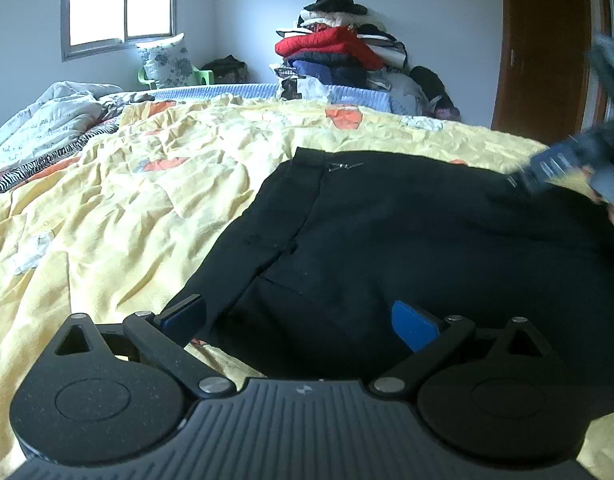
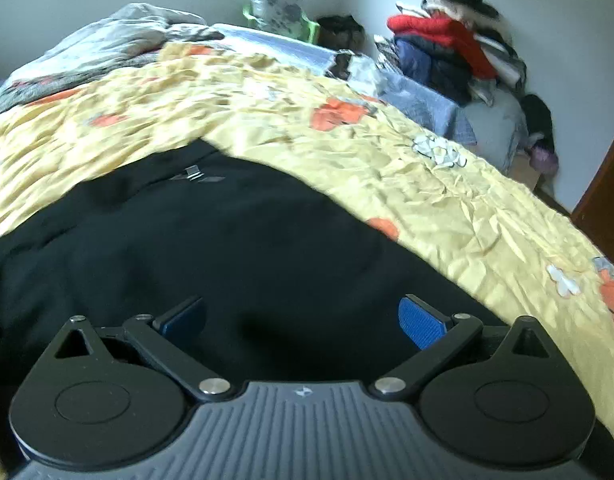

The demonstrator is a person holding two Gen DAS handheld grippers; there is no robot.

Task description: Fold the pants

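Both jaws apart, pants [image 1: 387, 232] seemingly beneath.

Left wrist camera sits low over the bed [image 1: 107, 200], looking along its tongs [image 1: 303, 324] toward the window [image 1: 119, 4], very close to the black pants [image 1: 387, 240], right wrist camera looks the same way from further right, both share the pants [image 2: 227, 248], yellow cover and clothes pile [image 1: 339, 48].

Home bedroom; bed [image 1: 147, 184] with yellow quilt; heaped clothes [image 1: 339, 48]
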